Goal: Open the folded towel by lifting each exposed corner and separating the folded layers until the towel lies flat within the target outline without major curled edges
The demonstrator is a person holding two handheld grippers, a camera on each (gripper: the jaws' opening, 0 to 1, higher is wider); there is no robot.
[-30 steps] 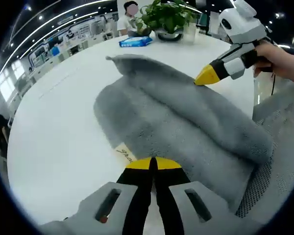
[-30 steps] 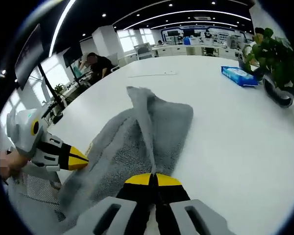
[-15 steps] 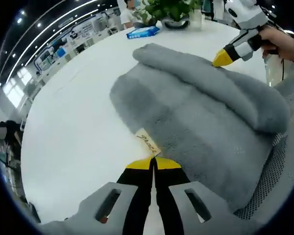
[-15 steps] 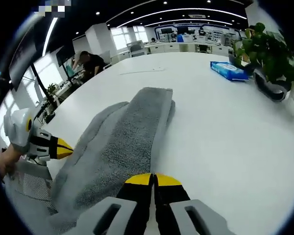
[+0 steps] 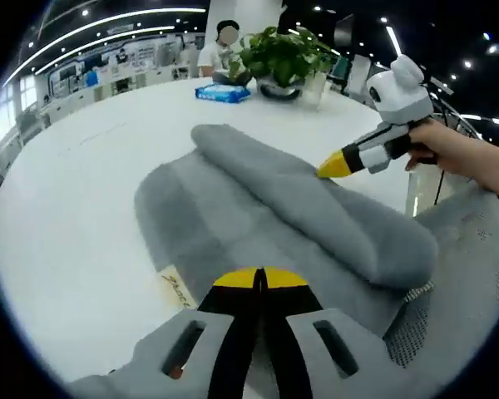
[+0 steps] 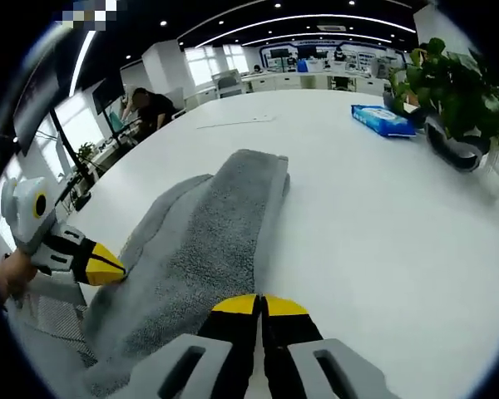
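Here, a grey towel (image 5: 258, 224) lying on a round white desk (image 5: 75, 208), close to its near edge, with one side folded over into a thick roll running along the top of the flat layer beneath; a small tan label (image 5: 179, 291) sticking out from the towel's edge by the left gripper (image 5: 260, 278). Left gripper's yellow-tipped jaws pressed together right at the towel's near edge, seemingly pinching the cloth, though the grip itself is hidden under the tips. In the right gripper view, the same towel (image 6: 200, 249) stretching away from the right gripper (image 6: 260, 303), whose jaws likewise sit closed at the towel's edge, apparently nipping the fabric. Seen from the left gripper view, the right gripper (image 5: 337, 165) touching the far side of the roll, held by a hand (image 5: 449, 154). Toward the far edge of the desk, a blue packet (image 5: 222, 92) and, just beside it, a potted plant (image 5: 281, 60). Beyond the near edge of the desk, a grey mesh chair seat (image 5: 461, 274). Behind the desk, a seated person (image 6: 154, 108) in an open office.
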